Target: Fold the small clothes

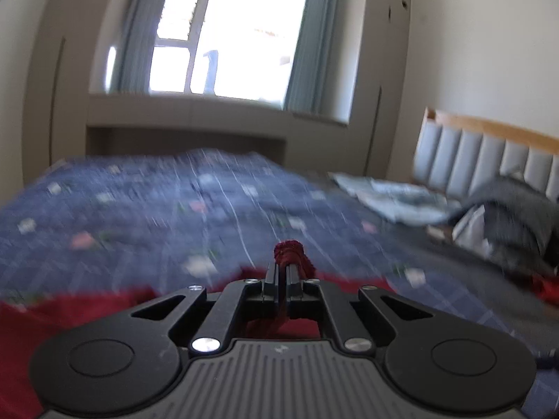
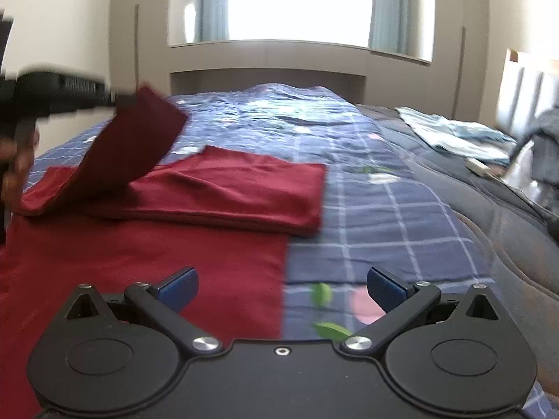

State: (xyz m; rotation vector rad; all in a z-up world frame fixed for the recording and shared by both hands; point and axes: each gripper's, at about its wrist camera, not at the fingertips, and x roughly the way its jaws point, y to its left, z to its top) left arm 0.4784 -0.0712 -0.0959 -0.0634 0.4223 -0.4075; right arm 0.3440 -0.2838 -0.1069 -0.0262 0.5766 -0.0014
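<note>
We see a red garment [image 2: 195,209] spread on the blue checked quilt [image 2: 384,209] of a bed. In the right wrist view it covers the left and near part of the quilt, and one part of it is already folded over, so a flat red layer lies across the rest. Our left gripper [image 1: 282,272] is fully closed, and between its two fingers a bunch of the red cloth is pinched; a small knot of it sticks out past the fingertips. In the right wrist view this same gripper is seen at the far left, blurred, with a hand [image 2: 17,160] under it, and it holds one flap of the garment up in the air, tilted above the folded part. Our right gripper [image 2: 282,289] is wide open, with its blue pads [image 2: 178,288] far apart. Nothing is between them; under them lies the near edge of the garment and the bare quilt beside it. Further to the right, near the headboard [image 1: 489,160], some pale blue clothes [image 2: 454,132] lie well apart from the red one.
</note>
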